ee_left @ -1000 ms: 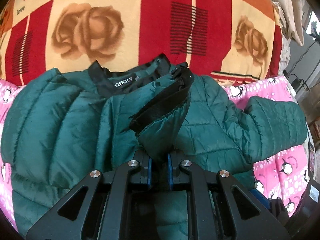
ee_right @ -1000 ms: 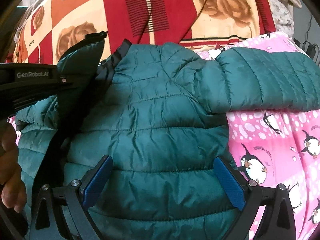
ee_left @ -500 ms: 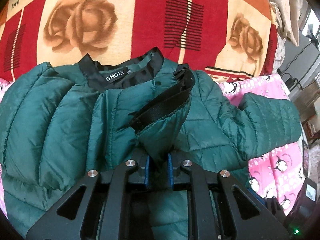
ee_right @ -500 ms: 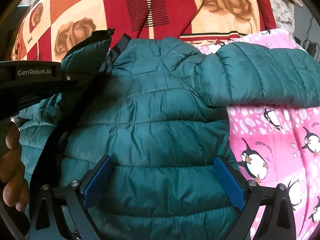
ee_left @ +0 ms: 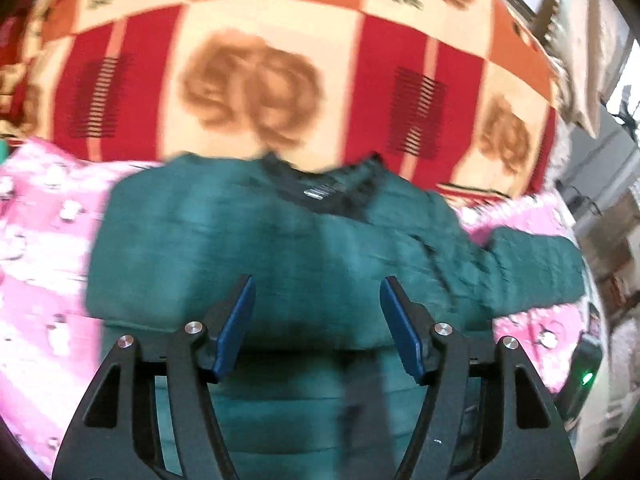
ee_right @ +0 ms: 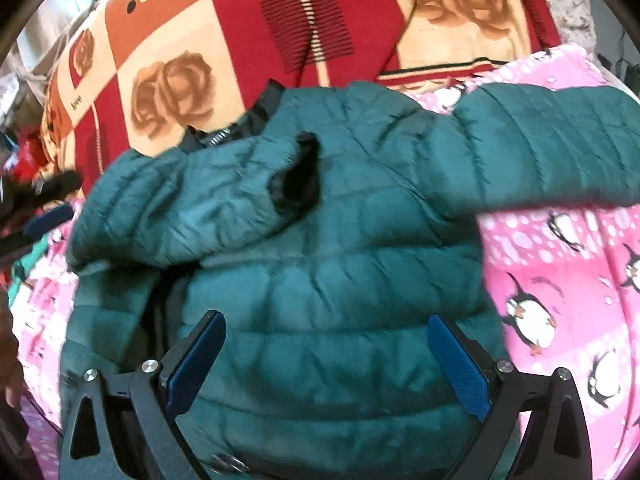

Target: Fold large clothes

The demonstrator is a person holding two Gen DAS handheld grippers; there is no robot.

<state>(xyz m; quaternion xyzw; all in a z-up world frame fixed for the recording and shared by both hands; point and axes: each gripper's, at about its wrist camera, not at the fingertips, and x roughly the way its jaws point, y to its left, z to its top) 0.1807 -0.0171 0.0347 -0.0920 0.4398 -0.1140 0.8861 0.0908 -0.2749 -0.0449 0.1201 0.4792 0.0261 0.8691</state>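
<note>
A dark green quilted puffer jacket (ee_right: 320,280) lies spread on a pink penguin-print bedsheet (ee_right: 560,280), its black-lined collar (ee_right: 264,112) at the far end from both tongs, where it meets a red, orange and cream checked blanket with brown rose prints (ee_right: 248,20).

The left tongs (ee_left: 316,304) have just been opening; their blue-padded jaws now stand apart with nothing between them, above the jacket's body and clear of the fabric. This view is smeared by motion blur, so fine detail on the jacket is lost. Ahead of these tongs the collar with its small white label (ee_left: 316,192) sits against the blanket, and ahead to their right one sleeve (ee_left: 532,268) stretches out over the pink sheet.

The right tongs (ee_right: 324,328) are spread wide, pads not pressing on anything, poised over the jacket's lower body. Ahead and slightly left of them, the jacket's other sleeve (ee_right: 192,208) lies folded across the chest, its black-lined cuff opening (ee_right: 300,176) facing the middle. Ahead to their right, the outstretched sleeve runs over the penguin sheet towards the picture's edge. Far left of the right tongs, part of the left tool and a bit of a person's hand (ee_right: 10,368) show at the frame's edge.
</note>
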